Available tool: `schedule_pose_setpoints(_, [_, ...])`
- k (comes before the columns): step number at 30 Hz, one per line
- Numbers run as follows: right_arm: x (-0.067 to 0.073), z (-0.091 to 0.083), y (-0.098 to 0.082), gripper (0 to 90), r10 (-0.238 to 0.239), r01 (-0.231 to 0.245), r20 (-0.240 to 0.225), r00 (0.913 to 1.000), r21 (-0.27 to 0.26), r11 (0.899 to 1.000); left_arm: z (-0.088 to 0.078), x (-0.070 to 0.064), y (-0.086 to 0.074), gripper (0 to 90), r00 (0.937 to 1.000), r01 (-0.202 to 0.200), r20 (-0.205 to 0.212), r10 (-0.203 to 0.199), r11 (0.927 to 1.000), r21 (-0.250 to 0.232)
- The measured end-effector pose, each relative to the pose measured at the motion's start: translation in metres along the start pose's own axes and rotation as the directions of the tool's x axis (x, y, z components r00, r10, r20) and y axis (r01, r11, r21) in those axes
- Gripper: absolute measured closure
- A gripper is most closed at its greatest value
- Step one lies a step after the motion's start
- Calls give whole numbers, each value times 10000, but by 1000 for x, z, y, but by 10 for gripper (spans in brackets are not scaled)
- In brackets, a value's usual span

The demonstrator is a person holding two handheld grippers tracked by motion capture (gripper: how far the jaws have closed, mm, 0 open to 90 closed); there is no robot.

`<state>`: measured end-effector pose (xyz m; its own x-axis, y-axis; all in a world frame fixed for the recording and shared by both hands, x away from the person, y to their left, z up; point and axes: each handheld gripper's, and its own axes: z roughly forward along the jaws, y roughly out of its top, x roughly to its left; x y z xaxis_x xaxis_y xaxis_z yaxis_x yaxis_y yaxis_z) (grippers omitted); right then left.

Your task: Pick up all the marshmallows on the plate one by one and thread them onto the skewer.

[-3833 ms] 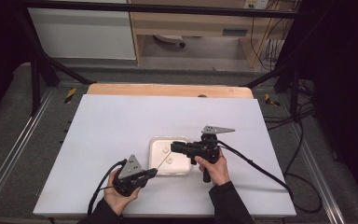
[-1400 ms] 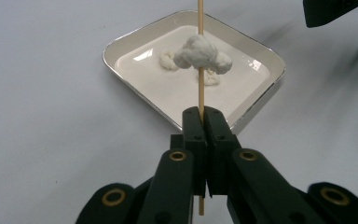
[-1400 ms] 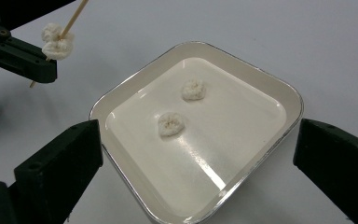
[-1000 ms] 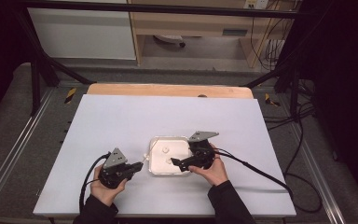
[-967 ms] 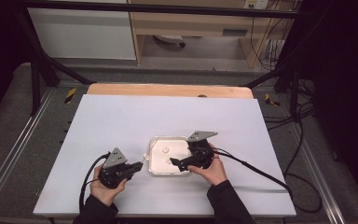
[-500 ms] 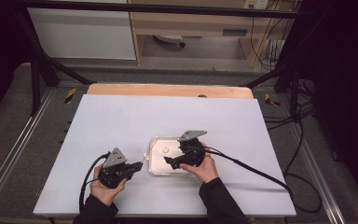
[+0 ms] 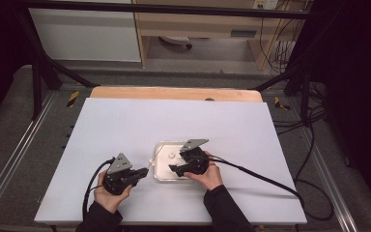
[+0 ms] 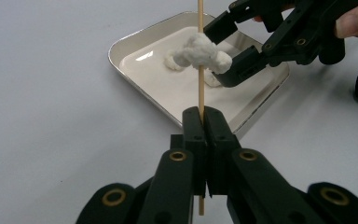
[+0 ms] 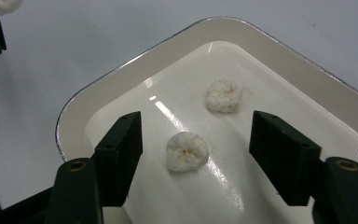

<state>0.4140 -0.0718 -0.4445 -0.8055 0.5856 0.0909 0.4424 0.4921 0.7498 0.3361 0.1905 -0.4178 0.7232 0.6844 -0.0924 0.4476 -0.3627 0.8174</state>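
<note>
Left gripper view: a thin wooden stick (image 8: 200, 70) is clamped upright between the closed jaws of the left gripper (image 8: 200, 122), with a white lump (image 8: 200, 50) threaded on it above the white tray (image 8: 135, 44). In the right gripper view, the right gripper (image 9: 196, 149) is held low over the tray (image 9: 121, 70), its jaws (just closing) set apart on either side of a small white ball (image 9: 187, 151) without touching it, and a second ball (image 9: 223, 95) is seen farther back. In the high view, the tray (image 7: 160, 159) is placed on the white table (image 7: 125, 125) between the two grippers.
</note>
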Motion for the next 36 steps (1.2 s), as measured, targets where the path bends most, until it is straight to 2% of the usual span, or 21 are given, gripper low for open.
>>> schedule_pose_setpoints(10, [3,5,-4,524,-490,490,23,9988,86,9988,1,-1,0,888,10000,-28,18,28,10000,33])
schedule_pose_setpoints(18, [4,6,-6,586,-693,692,57,9976,100,9976,1,-1,0,888,10000,-30,13,30,10000,46])
schedule_pose_setpoints(24, [5,6,-7,647,-1019,1018,207,9946,57,9948,1,-1,0,888,10000,-45,6,45,10000,45])
schedule_pose_setpoints(31, [5,6,-7,683,-1053,1053,241,9941,35,9944,2,-2,0,888,10000,-75,21,74,10000,56])
schedule_pose_setpoints(36, [5,6,-7,706,-901,900,306,9955,25,9959,1,-2,0,888,10000,-87,18,87,10000,46])
